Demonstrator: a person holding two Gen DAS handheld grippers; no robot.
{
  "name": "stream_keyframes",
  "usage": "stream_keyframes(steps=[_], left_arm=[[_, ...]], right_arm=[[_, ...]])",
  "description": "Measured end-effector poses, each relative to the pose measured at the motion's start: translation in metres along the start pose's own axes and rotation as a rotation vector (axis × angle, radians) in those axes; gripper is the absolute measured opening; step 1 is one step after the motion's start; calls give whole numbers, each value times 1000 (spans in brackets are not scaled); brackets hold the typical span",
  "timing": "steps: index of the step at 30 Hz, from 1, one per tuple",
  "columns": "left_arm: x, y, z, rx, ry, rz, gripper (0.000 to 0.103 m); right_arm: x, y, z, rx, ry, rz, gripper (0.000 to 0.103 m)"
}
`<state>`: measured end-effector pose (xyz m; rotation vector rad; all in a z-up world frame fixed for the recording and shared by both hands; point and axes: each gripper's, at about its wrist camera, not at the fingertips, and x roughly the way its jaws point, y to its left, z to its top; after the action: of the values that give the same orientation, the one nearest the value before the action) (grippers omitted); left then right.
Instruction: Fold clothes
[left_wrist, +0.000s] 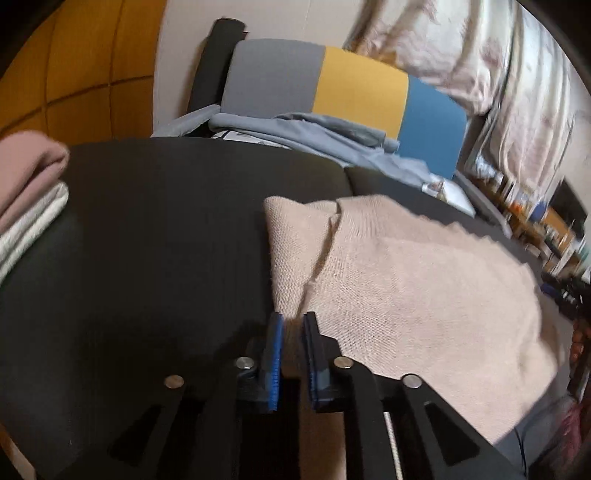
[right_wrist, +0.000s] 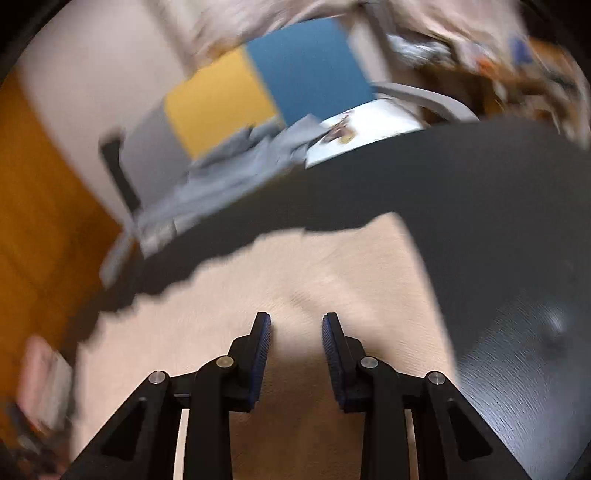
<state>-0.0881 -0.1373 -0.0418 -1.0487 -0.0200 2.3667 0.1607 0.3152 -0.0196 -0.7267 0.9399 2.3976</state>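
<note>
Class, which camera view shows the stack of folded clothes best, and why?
The left wrist view: the folded stack sits sharp at the left edge of the dark table, pink over white. The right wrist view shows it only as a blurred patch at lower left.

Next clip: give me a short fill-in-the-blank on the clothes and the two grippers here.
1. The left gripper has its fingers closed on the edge of the ____ knit sweater.
2. The right gripper hovers over the sweater with its fingers ____.
3. The sweater lies on a ____ table.
4. The folded stack has a ____ garment on top.

Missing words: beige; open; black; pink
</note>
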Motion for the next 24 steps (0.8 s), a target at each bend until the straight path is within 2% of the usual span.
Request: stream_keyframes(steps=[1,4,5,7,10,13,14,17,19,20,22,24], left_arm=[[-4,-2,1,-14,-24,0,15],[-17,-15,7,-50,-117,11,15],[-17,-25,10,-38,-129,-7,15],[-9,-57,16,38,-107,-58,16],[4,-121,27,192,-82,-156,16],[36,-189,31,420,-57,-151,17],[47,-202,32,472,-49,-129,19],[81,-209,36,533,10,-17,19],[88,-194,43,477,5,1,19],[89,-185,45,450,-4,25,21],[93,-166,48,433,-23,89,25],[98,-147,55,362,2,61,25]], right_arm=[[-18,-8,-1,28,-27,16,32],[-52,-18,-18,-30,-10,-37,34],[-64,-21,-24,-49,-4,-54,34],[-85,-28,-35,-86,9,-84,34],[-94,-27,-59,-144,32,-63,30],[-83,-9,-75,-234,44,-42,29],[-78,-3,-79,-262,53,-39,29],[-56,5,-83,-289,94,-44,29],[-47,-1,-85,-288,106,-90,25],[-46,-6,-85,-273,100,-93,19],[-48,-16,-86,-236,84,-88,16],[-49,-21,-89,-222,61,-85,16]])
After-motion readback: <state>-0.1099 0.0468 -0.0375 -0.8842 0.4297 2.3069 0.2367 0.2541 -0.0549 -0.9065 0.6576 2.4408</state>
